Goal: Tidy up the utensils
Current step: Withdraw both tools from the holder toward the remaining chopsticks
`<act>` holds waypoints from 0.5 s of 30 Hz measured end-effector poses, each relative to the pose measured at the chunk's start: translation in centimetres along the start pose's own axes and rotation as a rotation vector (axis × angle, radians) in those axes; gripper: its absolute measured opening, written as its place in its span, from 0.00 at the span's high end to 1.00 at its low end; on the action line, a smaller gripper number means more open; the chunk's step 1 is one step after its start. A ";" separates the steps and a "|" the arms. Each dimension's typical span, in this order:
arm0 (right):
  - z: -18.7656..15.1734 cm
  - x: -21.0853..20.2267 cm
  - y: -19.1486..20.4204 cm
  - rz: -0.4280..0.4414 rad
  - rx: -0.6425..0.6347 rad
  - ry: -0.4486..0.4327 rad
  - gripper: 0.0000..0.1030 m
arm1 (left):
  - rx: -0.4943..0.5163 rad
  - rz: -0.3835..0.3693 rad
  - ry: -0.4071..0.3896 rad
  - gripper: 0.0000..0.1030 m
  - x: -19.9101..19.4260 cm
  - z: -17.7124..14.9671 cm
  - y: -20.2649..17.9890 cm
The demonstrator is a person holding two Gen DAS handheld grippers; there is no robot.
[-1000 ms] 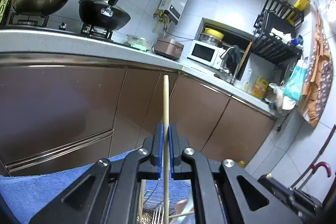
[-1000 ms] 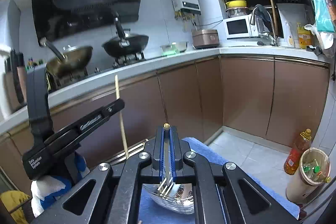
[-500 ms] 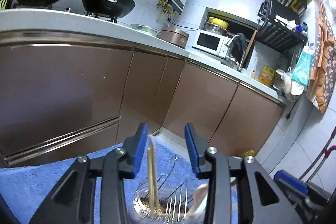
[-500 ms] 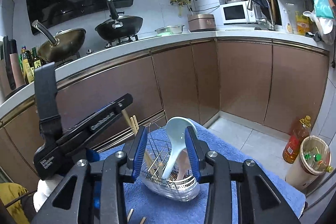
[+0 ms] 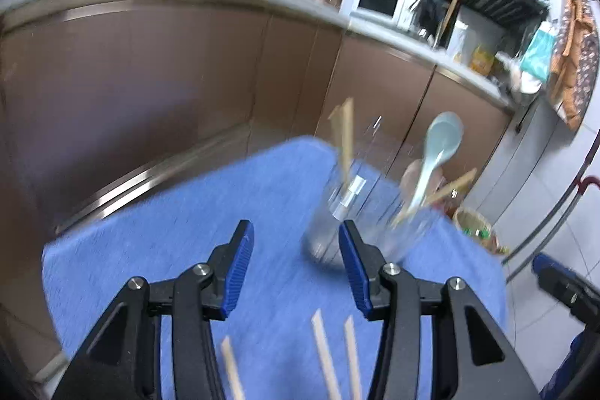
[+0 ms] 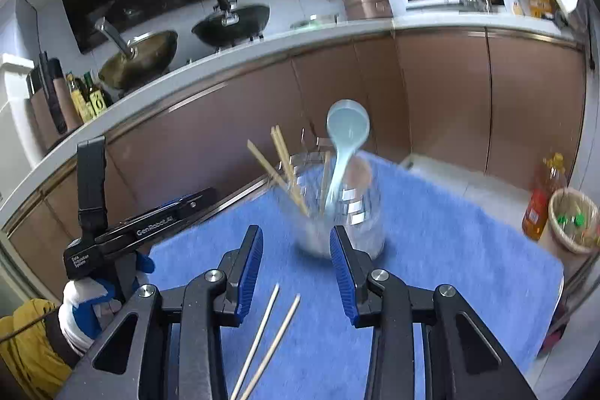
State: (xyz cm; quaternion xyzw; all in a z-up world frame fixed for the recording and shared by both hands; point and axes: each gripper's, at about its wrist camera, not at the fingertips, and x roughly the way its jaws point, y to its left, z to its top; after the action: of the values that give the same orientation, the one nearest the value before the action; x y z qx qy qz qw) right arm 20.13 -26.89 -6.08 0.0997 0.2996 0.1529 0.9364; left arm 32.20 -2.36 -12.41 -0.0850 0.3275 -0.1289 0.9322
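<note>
Utensils stand in a clear holder (image 5: 360, 223) on the blue cloth (image 5: 195, 242) of our counter. In the left wrist view, our left tool (image 5: 296, 268) tilts down over the cloth, its jaws having just opened further, parted with nothing between them. Beyond its right finger the blurred holder carries a pale blue spoon (image 5: 437, 152) and several chopsticks (image 5: 345, 134). 3 loose chopsticks (image 5: 325, 355) lie on the cloth near the tool.

In the right wrist view, our right tool (image 6: 296, 265) also angles down, jaws parted and empty. The holder (image 6: 356, 223) sits just past its fingers, with the spoon (image 6: 347, 134) and chopsticks (image 6: 285, 164) leaning inside. 2 loose chopsticks (image 6: 270, 336) lie below the jaws. The left tool (image 6: 150, 227) hangs at the left, held by a gloved hand (image 6: 86, 298).
</note>
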 end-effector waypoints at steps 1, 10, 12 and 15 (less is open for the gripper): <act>-0.6 -0.2 -0.1 0.002 0.003 0.008 0.66 | -0.009 0.005 0.028 0.56 0.0 -0.8 0.8; -5.2 1.0 -1.6 -0.038 0.094 0.087 0.65 | -0.215 0.128 0.065 0.56 -0.6 -7.0 8.9; -6.1 1.9 -2.2 -0.069 0.111 0.098 0.61 | -0.236 0.187 0.014 0.56 -0.8 -7.8 9.6; -8.1 3.4 -3.4 -0.088 0.167 0.138 0.61 | -0.242 0.239 -0.021 0.56 -0.7 -9.5 9.9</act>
State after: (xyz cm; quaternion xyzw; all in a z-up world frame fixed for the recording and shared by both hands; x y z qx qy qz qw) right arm 18.78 -28.09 -15.29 0.1535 0.3790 0.0927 0.9078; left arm 27.47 6.59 -21.70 -0.1586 0.3385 0.0242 0.9272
